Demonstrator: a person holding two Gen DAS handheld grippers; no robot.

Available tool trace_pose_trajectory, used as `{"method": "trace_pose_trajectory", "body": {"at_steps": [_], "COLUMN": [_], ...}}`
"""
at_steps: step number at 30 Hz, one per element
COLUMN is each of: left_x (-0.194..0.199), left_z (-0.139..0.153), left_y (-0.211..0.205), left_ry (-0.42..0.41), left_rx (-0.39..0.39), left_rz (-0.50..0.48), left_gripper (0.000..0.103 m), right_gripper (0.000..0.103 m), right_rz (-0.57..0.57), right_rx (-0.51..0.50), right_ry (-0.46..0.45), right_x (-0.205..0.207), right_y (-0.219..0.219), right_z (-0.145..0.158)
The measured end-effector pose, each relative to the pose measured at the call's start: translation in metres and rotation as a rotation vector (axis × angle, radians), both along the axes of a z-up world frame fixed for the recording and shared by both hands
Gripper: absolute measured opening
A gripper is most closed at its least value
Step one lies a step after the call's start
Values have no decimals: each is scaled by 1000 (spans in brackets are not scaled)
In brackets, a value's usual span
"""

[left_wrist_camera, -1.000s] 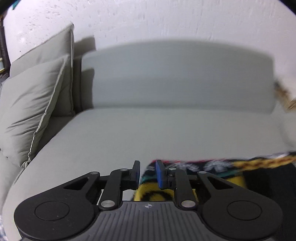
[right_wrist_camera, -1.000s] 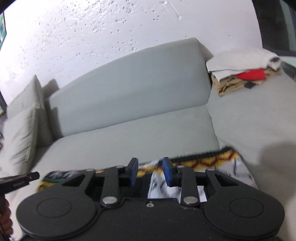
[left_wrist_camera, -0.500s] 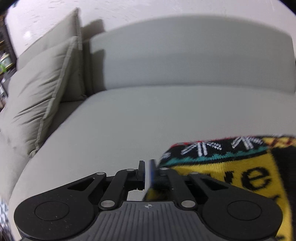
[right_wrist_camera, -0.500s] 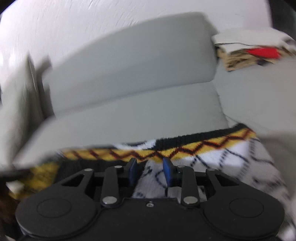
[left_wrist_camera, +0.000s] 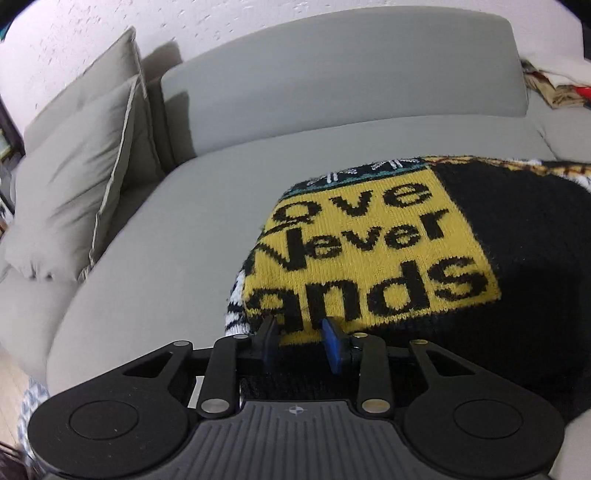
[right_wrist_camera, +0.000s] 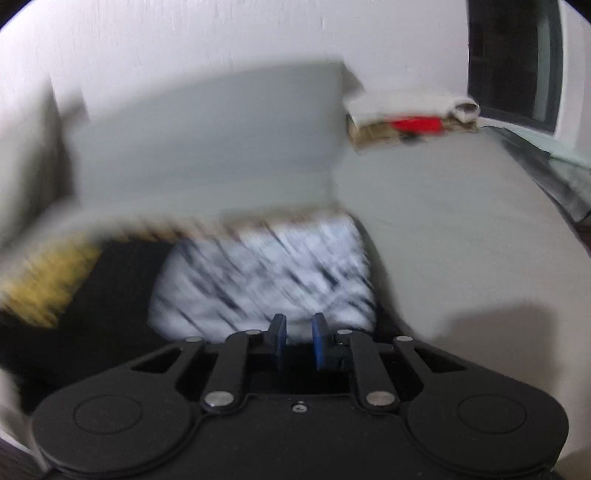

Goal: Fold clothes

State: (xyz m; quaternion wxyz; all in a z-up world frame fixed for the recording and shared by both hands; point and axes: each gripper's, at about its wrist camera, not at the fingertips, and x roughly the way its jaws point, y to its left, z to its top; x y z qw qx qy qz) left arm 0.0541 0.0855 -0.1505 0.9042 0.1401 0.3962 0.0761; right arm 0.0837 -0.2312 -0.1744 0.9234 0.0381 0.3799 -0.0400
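Across both views stretches a grey sofa (left_wrist_camera: 155,236), its broad seat filling the middle of each frame and its back cushion (left_wrist_camera: 332,70) running along the top, under a white textured wall (left_wrist_camera: 74,33). At the left edge of the left wrist view two grey pillows (left_wrist_camera: 70,188) lean against the sofa's arm end. Spread on the seat lies the knitted sweater (left_wrist_camera: 524,266), mostly black, taking up the lower right of the left wrist view; its yellow panel (left_wrist_camera: 373,251) with black lettering (the words "ever" and "ands" are readable) faces up, and a white-and-black patterned part shows at its left border. In the right wrist view, which is smeared by motion, the same sweater (right_wrist_camera: 258,273) fills the lower centre and left, showing a white patch crossed by dark lines with black around it and yellow at the far left. At the upper right of that view a stack of folded clothes (right_wrist_camera: 406,118), white over red over tan, rests on the sofa, well apart from the sweater. At the bottom centre of the left wrist view, the left gripper (left_wrist_camera: 301,341) has its jaws opening, the sweater's near edge between the blue pads without being pinched. The right gripper (right_wrist_camera: 297,341) sits at the sweater's near edge with its jaws drawn close; the blur hides whether cloth is caught between them.
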Motion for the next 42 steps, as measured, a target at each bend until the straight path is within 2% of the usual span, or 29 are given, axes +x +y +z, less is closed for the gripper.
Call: {"method": "trace_pose_trajectory", "body": {"at_steps": [1, 3, 6, 8, 11, 13, 18, 21, 22, 25, 28, 29, 31, 33, 35, 40, 42], "left_x": [0, -10, -30, -44, -50, -40, -7, 15, 23, 30, 25, 21, 9, -7, -22, -39, -39], "left_z": [-2, -1, 20, 31, 41, 39, 29, 6, -7, -10, -10, -10, -1, 10, 21, 25, 26], "left_y": [-5, -8, -4, -9, -29, -50, -98, -112, -113, -113, -113, -111, -106, -95, -79, -46, -44], "left_ry": [-2, -39, -116, -181, -233, -219, -161, -48, 11, 47, 15, -4, -39, -68, -85, -79, -85], "left_rx": [32, 36, -71, -147, -246, -253, -253, -253, -244, -257, -261, -261, -252, -257, -275, -407, -400], "left_rz": [-17, -38, -56, -110, -236, -311, -477, -506, -489, -480, -478, -473, -455, -425, -377, -259, -246], "left_gripper": [31, 28, 31, 32, 33, 33, 27, 22, 23, 23, 24, 24, 32, 44, 45, 50, 51], "right_gripper": [8, 8, 10, 12, 12, 12, 12, 12, 12, 12, 15, 24, 41, 57, 60, 64, 64], "right_rz": [-1, 5, -16, -9, 90, 149, 149, 156, 167, 192, 192, 183, 149, 97, 24, -209, -302], "right_rx": [-8, 0, 132, 213, 186, 206, 267, 236, 222, 244, 323, 351, 401, 467, 581, 905, 1044], "right_ry": [11, 16, -30, -87, -172, -175, -123, -56, -44, -27, -42, -59, -121, -182, -184, -50, -11], "right_x": [1, 2, -15, -27, -33, -26, -5, 6, 8, 7, 0, -5, -21, -41, -60, -89, -94], "right_y": [2, 1, -16, -20, 0, 13, 29, 34, 35, 30, 18, 12, -1, -18, -38, -64, -66], "right_z": [-4, -1, 9, 18, 28, 29, 22, 9, 6, 4, 6, 9, 20, 32, 35, 11, -5]}}
